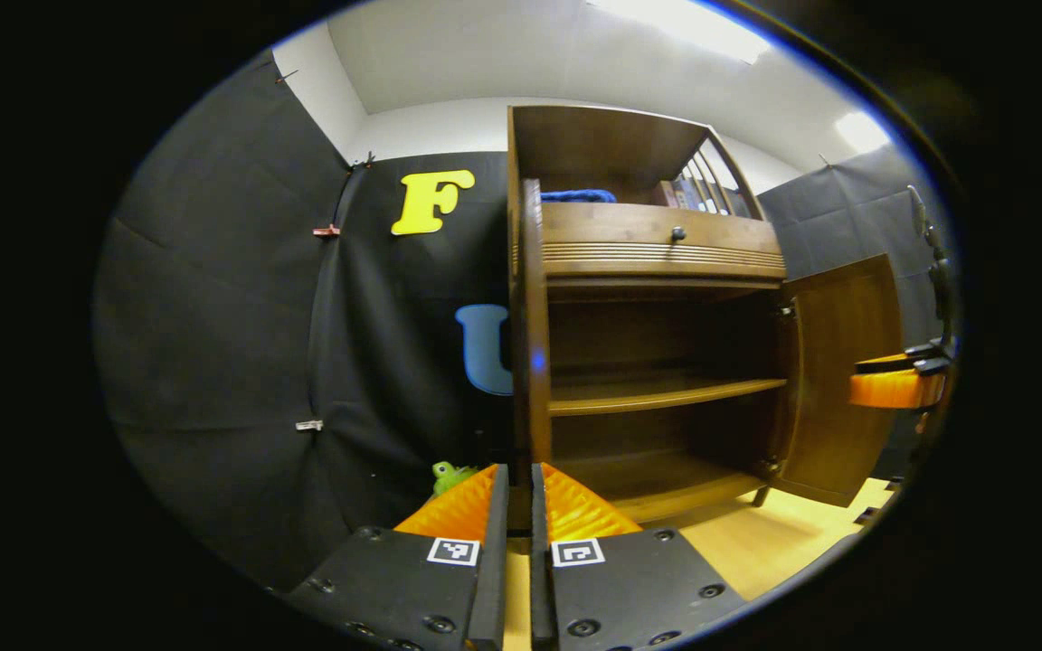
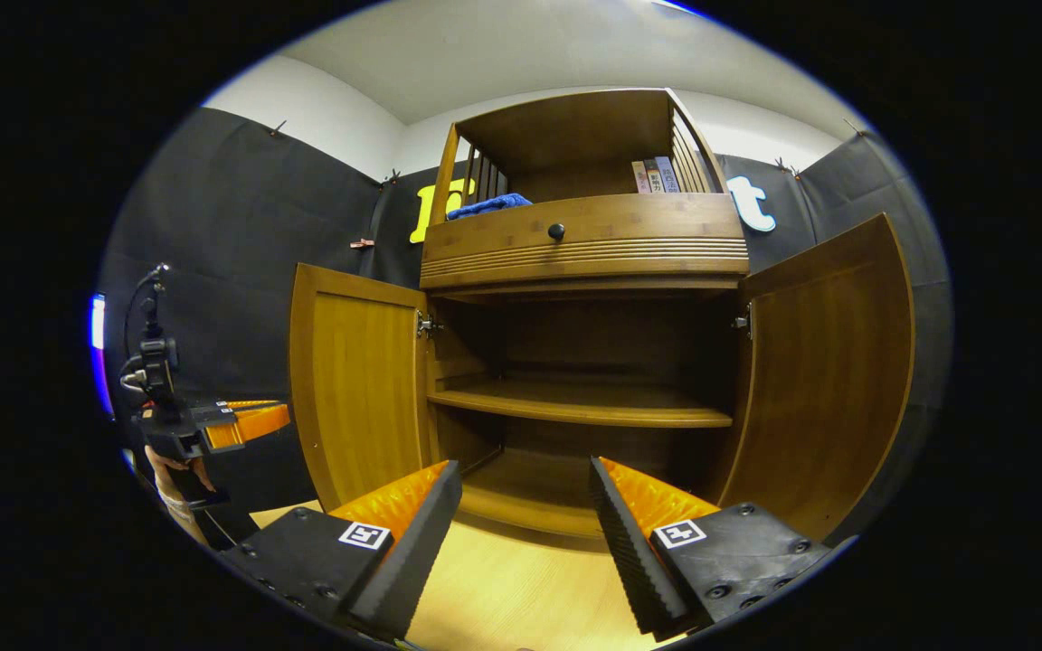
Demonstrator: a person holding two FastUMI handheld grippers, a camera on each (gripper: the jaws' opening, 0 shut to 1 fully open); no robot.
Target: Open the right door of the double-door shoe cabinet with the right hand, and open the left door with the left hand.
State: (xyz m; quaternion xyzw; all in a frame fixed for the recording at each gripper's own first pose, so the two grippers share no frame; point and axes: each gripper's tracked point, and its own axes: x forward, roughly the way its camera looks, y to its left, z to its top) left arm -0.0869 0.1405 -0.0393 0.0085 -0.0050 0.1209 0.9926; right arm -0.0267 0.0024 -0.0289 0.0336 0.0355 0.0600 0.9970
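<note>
I had the left gripper (image 1: pixel 518 493) at 6 o'clock of the left gripper view, its fingers drawn nearly together on the free edge of the left door (image 1: pixel 532 316), which I saw edge-on running up from between them toward 12. I judged both fingers pressed on that thin edge, which was why the door stood swung out square to the cabinet (image 1: pixel 657 244) front. In the right gripper view that same left door (image 2: pixel 358 380) sat at 9 o'clock, wide open, with the left gripper (image 2: pixel 254 420) out beyond its outer edge and a hand (image 2: pixel 179 488) below it

The shelf (image 2: pixel 580 407) lay across the middle of the opening, bare as far as I could see. Above it, at 12 o'clock, ran a drawer front with 1 dark knob (image 2: pixel 556 231); a blue cloth (image 2: pixel 489 206) and what looked like 3 books (image 2: pixel 655 176) rested in the top bay

The right gripper (image 2: pixel 523 488) hung at 6 o'clock of its own view, fingers spread wide apart and holding nothing, well back from the cabinet. I took that as released, since the right door (image 2: pixel 833 371) at 3 o'clock already stood fully swung out

My count: 2 doors, both open, 2 grippers, 1 shelf, 1 knob
</note>
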